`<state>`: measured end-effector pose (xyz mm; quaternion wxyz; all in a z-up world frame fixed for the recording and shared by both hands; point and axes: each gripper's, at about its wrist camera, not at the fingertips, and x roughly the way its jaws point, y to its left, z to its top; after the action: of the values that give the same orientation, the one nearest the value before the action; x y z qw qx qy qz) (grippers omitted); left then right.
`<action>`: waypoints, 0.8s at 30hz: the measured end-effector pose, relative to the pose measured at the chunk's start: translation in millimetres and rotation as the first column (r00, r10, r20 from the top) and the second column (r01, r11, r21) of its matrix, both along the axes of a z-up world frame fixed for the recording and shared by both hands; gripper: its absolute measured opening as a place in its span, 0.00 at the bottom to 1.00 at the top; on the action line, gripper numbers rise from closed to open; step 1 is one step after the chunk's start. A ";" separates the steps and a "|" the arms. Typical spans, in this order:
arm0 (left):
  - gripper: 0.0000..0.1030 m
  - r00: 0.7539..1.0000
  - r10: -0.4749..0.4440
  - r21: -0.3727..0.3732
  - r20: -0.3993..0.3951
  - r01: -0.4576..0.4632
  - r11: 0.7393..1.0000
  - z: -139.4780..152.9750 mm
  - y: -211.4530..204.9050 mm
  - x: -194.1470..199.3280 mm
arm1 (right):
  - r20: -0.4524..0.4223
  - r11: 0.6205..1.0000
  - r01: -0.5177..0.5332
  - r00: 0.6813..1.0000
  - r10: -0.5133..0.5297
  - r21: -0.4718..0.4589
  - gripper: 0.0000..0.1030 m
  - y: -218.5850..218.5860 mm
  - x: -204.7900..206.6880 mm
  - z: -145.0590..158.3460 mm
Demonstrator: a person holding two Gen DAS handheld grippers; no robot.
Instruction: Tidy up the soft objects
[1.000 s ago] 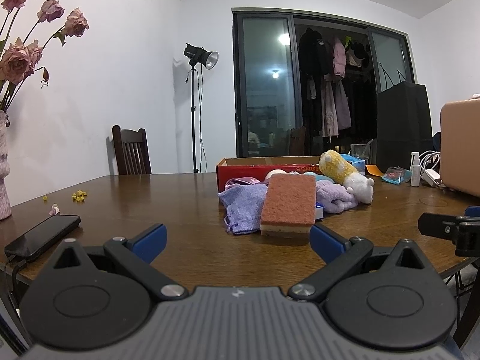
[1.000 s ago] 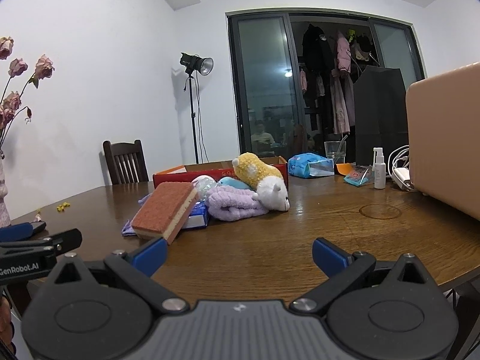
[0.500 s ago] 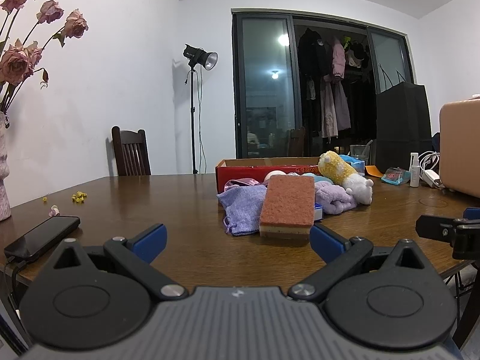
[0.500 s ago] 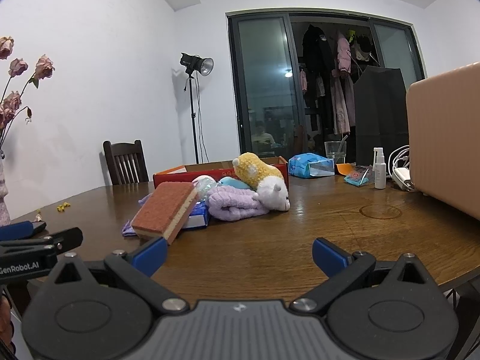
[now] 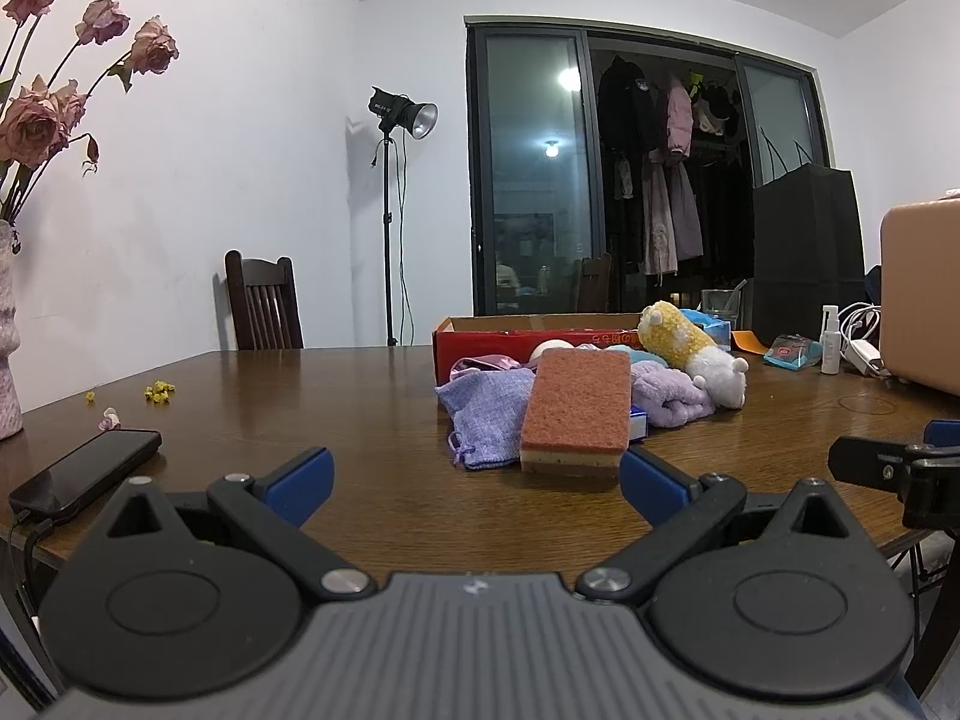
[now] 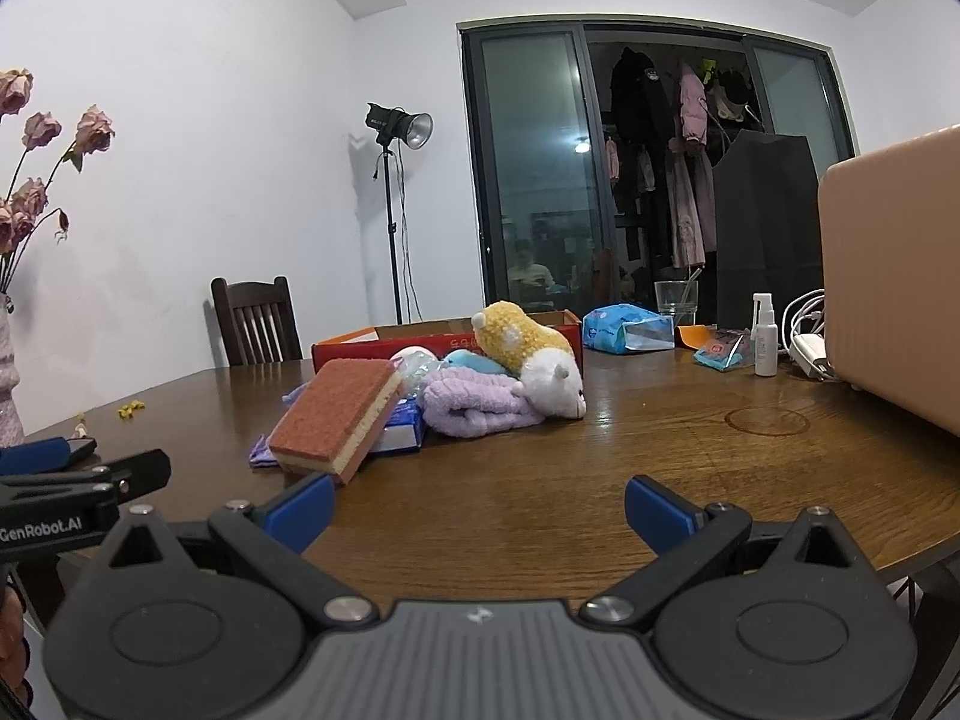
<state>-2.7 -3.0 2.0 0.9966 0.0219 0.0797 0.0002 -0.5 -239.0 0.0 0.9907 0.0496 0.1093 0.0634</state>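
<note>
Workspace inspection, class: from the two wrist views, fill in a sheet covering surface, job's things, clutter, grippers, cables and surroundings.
Surface: brown wooden table, a ring mark on it.
Job's things: orange sponge leaning on the pile; purple pouch; lilac towel; yellow-and-white plush; red box behind them.
Clutter: phone, spray bottle, blue tissue pack, glass, yellow bits.
Grippers: left gripper open, empty; right gripper open, empty.
Cables: white cord and charger.
Surroundings: chair, studio light, hanging clothes, dried roses.
</note>
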 end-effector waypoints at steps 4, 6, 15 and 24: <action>1.00 1.000 0.003 -0.004 0.003 -0.003 1.000 0.0 0.5 -0.4 | 0.001 1.000 0.002 1.000 -0.002 0.001 1.00 0.0 -0.6 -0.3; 1.00 1.000 0.003 -0.003 0.002 -0.003 1.000 -0.1 0.9 -0.3 | 0.000 1.000 0.002 1.000 -0.002 0.004 1.00 -0.6 -0.4 -0.7; 1.00 1.000 0.001 -0.012 -0.007 -0.001 1.000 -0.3 2.7 1.1 | 0.001 1.000 -0.003 1.000 0.003 0.000 1.00 0.5 -0.8 -1.6; 1.00 0.999 0.043 0.043 0.017 -0.044 0.998 1.6 4.8 13.8 | 0.010 1.000 -0.010 1.000 0.010 0.018 1.00 -6.3 4.9 2.9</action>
<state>11.2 1.7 3.6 0.9962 0.0420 0.0723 0.0239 4.4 -245.3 2.9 0.9905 0.0578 0.1039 0.0697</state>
